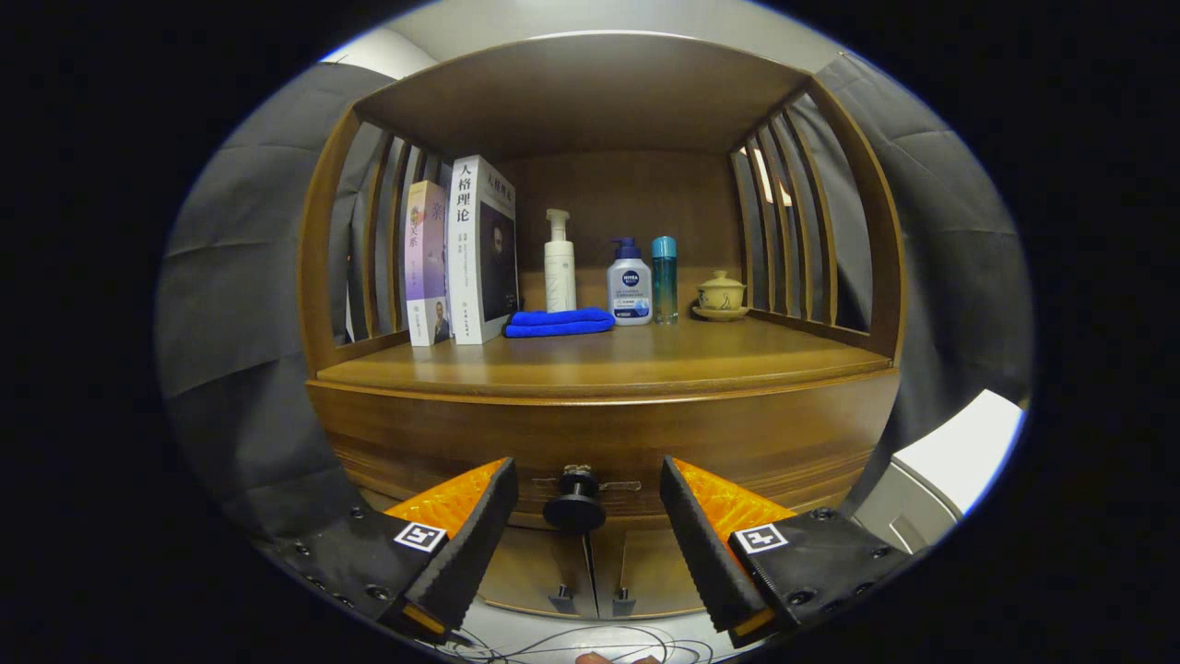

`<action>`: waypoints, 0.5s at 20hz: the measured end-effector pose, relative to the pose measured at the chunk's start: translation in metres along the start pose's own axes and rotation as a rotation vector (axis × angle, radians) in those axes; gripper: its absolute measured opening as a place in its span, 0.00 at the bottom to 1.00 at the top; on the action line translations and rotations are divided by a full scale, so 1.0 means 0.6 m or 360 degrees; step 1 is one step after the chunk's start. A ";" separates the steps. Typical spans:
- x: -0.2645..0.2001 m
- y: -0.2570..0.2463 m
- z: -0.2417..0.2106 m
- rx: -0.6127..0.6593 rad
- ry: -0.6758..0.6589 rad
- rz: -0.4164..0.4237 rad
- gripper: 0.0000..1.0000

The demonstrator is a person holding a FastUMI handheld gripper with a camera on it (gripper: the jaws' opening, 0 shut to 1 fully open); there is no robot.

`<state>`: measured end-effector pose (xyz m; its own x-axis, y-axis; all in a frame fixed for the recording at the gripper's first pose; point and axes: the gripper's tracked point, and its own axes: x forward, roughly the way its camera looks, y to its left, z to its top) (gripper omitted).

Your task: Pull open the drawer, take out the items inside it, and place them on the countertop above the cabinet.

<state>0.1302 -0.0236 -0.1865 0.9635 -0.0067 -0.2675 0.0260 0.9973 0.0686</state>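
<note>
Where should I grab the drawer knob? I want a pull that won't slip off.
Grip the drawer knob on its narrow stem behind the round cap, coming straight at the drawer front. The wider cap would likely catch the fingers as you pull. The gripper is open, its fingers either side of the knob, neither pressing on it.

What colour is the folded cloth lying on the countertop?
Bright blue; the cloth shows best in the gripper view, beyond the open gripper.

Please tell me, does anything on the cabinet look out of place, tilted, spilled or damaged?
Nothing stands out. On the countertop, the two books, blue cloth, three bottles and lidded cup stand tidy. The drawer is closed, its knob between the open gripper fingers.
</note>
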 end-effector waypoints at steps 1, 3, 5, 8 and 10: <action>0.011 0.001 -0.006 -0.0001 0.0017 0.0004 0.98; 0.024 -0.001 -0.022 -0.0025 0.0049 -0.0002 0.98; 0.036 0.004 -0.035 -0.0038 0.0078 0.0000 0.98; 0.049 0.009 -0.052 -0.0057 0.0115 0.0012 0.97; 0.052 0.017 -0.055 -0.0056 0.0122 0.0022 0.89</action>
<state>0.1517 -0.0114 -0.2256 0.9404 0.0112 -0.3398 0.0022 0.9992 0.0392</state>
